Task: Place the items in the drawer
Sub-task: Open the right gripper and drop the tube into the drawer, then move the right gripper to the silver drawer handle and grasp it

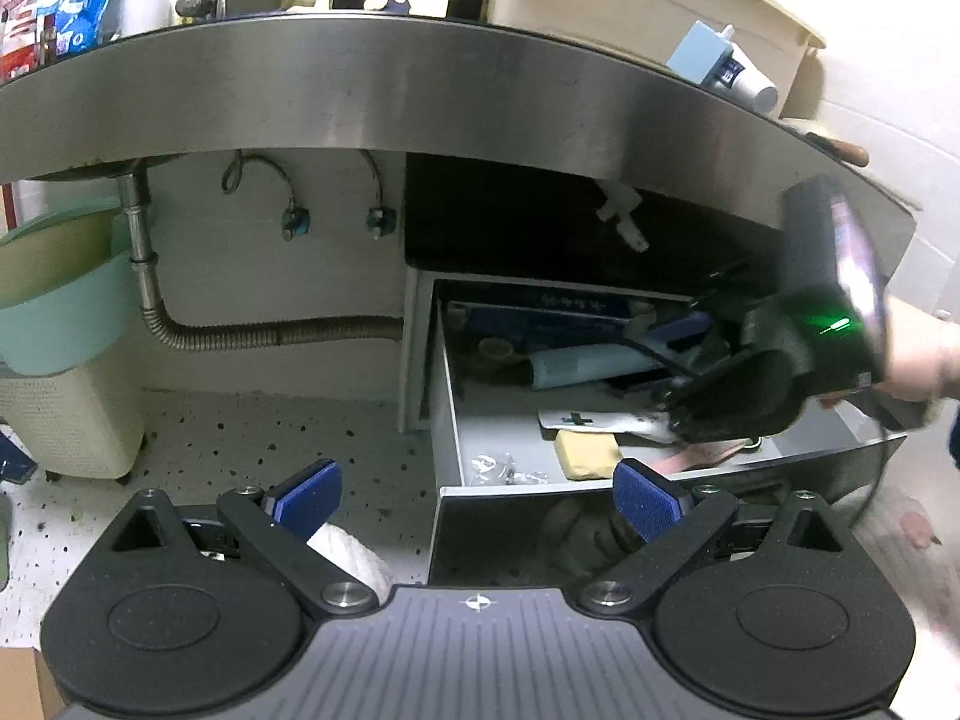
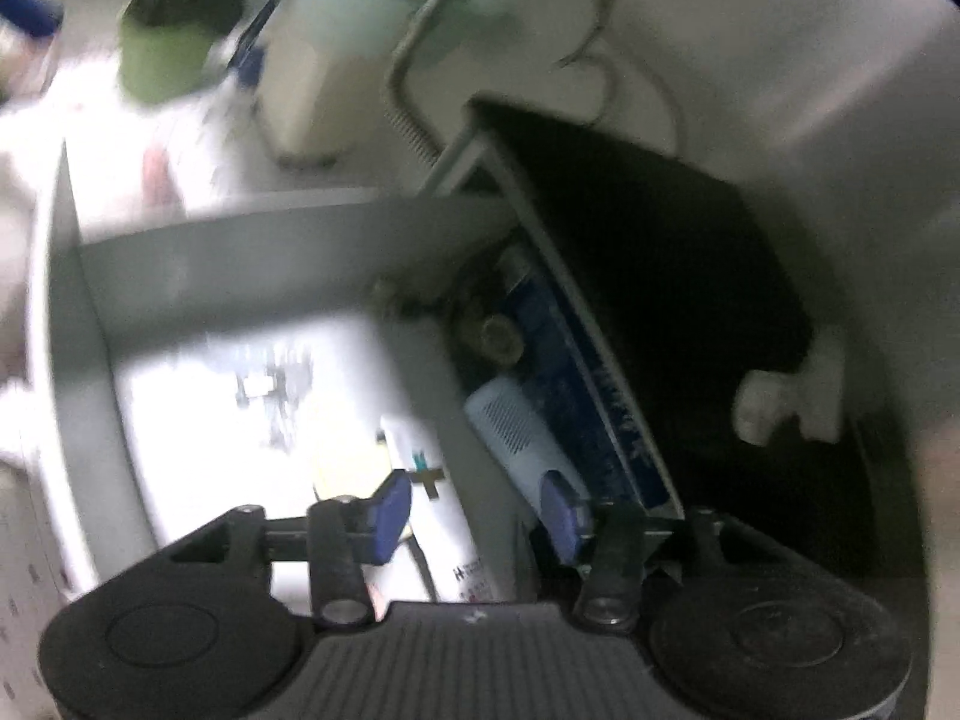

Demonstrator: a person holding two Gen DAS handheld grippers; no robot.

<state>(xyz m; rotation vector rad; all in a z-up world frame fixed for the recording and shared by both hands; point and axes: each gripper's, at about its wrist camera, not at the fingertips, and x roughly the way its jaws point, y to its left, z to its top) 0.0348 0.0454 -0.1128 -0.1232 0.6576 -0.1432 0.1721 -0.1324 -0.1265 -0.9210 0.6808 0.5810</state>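
Under the steel counter, an open grey drawer (image 1: 447, 408) holds a dark blue box (image 1: 540, 315), a pale blue tube (image 1: 576, 363), a white packet with a green cross (image 1: 576, 420), a yellow block (image 1: 585, 453) and a small bag of hardware (image 1: 498, 468). My left gripper (image 1: 478, 501) hangs open in front of the drawer with nothing between its blue pads. A hand holds my right gripper (image 1: 675, 411) inside the drawer. In the blurred right wrist view the right gripper (image 2: 477, 516) is open over the white packet (image 2: 438, 516), beside the pale blue tube (image 2: 516, 426).
The counter's steel edge (image 1: 420, 90) overhangs the drawer. A drain pipe (image 1: 144, 276) and hose run at the left, above a cream bin (image 1: 66, 420) with a green basin (image 1: 54, 300). The floor (image 1: 270, 438) is speckled. A thin black cable (image 1: 654, 357) lies in the drawer.
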